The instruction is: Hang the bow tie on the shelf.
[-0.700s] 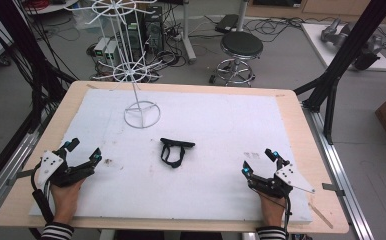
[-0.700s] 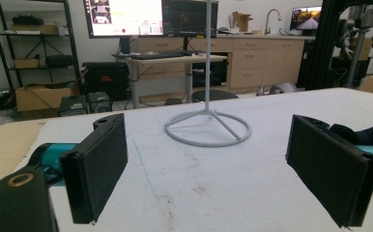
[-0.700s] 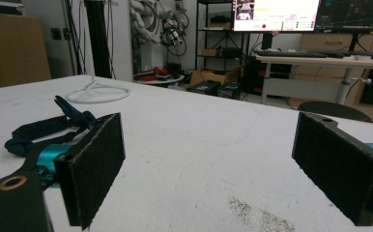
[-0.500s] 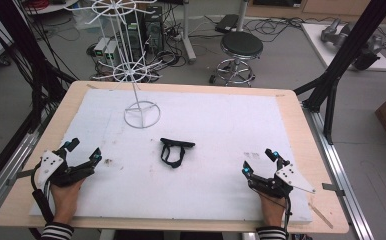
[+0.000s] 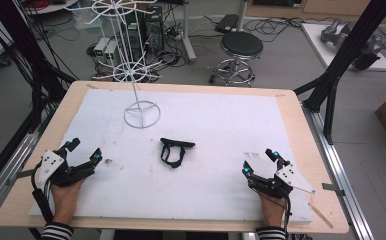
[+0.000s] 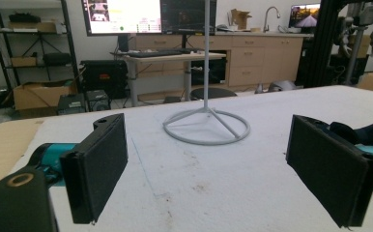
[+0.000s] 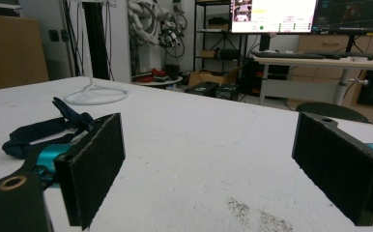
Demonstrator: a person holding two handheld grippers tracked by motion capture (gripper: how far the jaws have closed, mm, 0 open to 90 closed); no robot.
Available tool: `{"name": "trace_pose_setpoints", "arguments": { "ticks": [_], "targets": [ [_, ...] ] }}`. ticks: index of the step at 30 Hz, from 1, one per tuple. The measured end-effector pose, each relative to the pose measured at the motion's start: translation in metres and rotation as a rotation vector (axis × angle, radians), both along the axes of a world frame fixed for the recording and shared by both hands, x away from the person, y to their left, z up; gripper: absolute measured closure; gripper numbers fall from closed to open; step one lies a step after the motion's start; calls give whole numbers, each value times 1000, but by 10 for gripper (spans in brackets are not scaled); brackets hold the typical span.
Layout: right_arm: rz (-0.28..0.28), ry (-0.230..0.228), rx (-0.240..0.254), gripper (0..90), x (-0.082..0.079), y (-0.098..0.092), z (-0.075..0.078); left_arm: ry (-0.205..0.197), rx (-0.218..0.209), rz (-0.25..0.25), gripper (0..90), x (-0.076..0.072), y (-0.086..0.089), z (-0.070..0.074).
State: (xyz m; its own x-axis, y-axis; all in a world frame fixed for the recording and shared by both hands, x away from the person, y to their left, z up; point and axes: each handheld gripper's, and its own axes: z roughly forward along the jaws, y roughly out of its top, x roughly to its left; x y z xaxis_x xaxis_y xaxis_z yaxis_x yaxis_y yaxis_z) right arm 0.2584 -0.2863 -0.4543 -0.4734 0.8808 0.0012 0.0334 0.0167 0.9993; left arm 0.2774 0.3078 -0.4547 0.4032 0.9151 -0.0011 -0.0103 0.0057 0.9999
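Observation:
A black strap-like object (image 5: 175,151) lies loose in the middle of the white mat (image 5: 216,125); it also appears as the dark strap (image 6: 363,131) and the dark strap (image 7: 44,126). A white wire stand (image 5: 140,114) rises behind it, its ring base (image 6: 207,125) on the mat. My left gripper (image 5: 83,151) rests at the front left, open and holding nothing. My right gripper (image 5: 260,162) rests at the front right, also open, with nothing between its pads. In both gripper views the jaws stand wide apart.
The mat covers a wooden table (image 5: 291,100) with a bare edge all round. A black stool (image 5: 241,47), cables and boxes stand on the floor beyond the far edge. Black frame posts (image 5: 348,55) flank the table.

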Motion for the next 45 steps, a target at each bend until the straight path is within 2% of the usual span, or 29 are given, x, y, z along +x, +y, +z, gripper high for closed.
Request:
{"name": "trace_pose_setpoints", "arguments": {
  "ticks": [5,13,20,23,27,32,35,38,45],
  "targets": [
    [-1,-3,-3,107,0,0,0,15,0,4,142,1,0,1],
    [-1,-2,-5,107,0,0,0,42,13,-23,136,6,-2,5],
    [-4,-3,-5,107,0,0,0,64,39,-93,131,16,-13,22],
    [-4,-2,-6,107,0,0,0,66,35,-121,130,20,-18,29],
    [-4,-2,-5,107,0,0,0,56,56,-152,130,26,-27,40],
    [-5,-3,-5,107,0,0,0,65,91,-194,130,32,-40,48],
    [-4,-3,-5,107,0,0,0,89,113,-224,131,37,-48,50],
    [-3,-5,-5,107,0,0,0,108,122,-231,131,40,-56,50],
    [-2,-3,0,107,0,0,0,152,181,-270,132,50,-75,52]
  ]
}}
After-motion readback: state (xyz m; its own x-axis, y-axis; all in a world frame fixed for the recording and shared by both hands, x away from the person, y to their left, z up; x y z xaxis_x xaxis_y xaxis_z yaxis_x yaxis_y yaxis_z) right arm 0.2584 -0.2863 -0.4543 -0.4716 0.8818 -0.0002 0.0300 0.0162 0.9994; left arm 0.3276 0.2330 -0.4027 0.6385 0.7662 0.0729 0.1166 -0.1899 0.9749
